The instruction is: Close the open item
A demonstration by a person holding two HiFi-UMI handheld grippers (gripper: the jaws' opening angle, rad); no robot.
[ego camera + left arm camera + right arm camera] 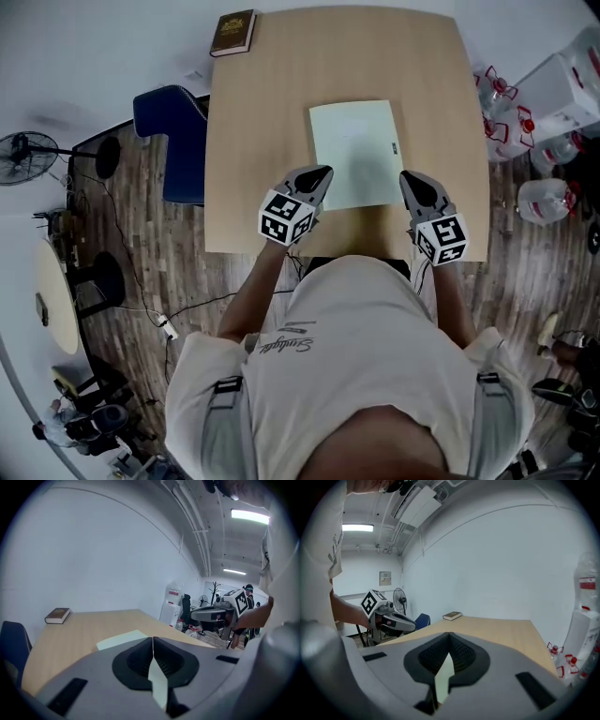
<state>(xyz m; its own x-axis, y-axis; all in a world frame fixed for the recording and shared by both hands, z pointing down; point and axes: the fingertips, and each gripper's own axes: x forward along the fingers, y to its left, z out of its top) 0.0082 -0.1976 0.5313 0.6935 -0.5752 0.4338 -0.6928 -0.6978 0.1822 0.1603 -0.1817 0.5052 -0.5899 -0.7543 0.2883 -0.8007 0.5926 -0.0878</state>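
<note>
**A:** Where is the thing you're meant to close?

**B:** The pale green booklet [354,150] lies flat in the middle of the table [253,122], its near edge just ahead of me. My left gripper [324,172] sits at its near left corner and my right gripper [405,177] at its near right corner.

**A:** Are you holding anything?

**B:** No. Both pairs of jaws are pressed together at the tips with nothing between them. The pale sliver in each gap is only the booklet showing through from beyond.

**A:** Is it open or closed?

**B:** From above I see one plain rectangle with a small dark mark at its right edge. I'd judge the cover is down, though the view is too flat to rule out a leaf lying slightly lifted.

**A:** What could go wrong?

**B:** If I press it flat with clenched tips, the thin booklet could skid on the smooth wood, since nothing pins it. A push toward me could send it off the near edge, which is close. A hard poke from a narrow tip could crease the cover. The brown book [233,33] at the far corner is well apart, so no trouble there.
</note>
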